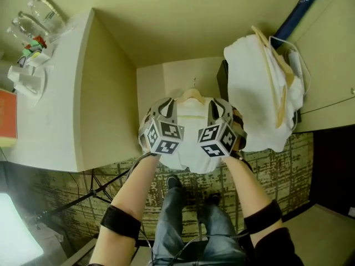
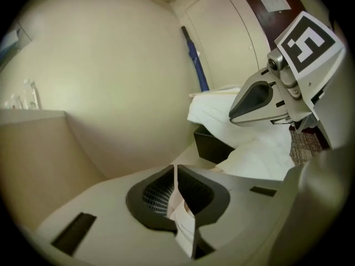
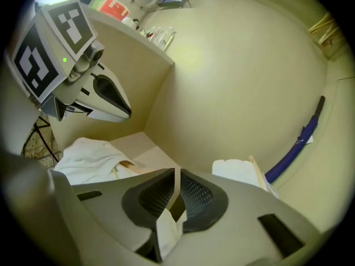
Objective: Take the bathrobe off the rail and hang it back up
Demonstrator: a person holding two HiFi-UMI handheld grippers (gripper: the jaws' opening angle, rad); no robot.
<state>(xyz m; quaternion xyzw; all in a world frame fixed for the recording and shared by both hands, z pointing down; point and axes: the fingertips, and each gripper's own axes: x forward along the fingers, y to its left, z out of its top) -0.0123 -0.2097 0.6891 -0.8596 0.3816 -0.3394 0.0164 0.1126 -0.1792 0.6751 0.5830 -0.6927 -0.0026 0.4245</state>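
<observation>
— Two grippers in frame. Left gripper, jaws?
— Together, clamped on a fold of the white bathrobe. Cloth sticks out below the pads.
— Right gripper?
— Same: jaws pinched on white cloth of the robe.
— Location of the bathrobe?
— Held up between both grippers, close in front of the person, draped on a wooden hanger. Hook points toward the far cream wall.
— Surroundings?
— Right: second white robe on wooden hangers, with a blue umbrella leaning in the far corner behind it. Left: pale tabletop with glasses at its far end. Patterned carpet underneath, near side.
</observation>
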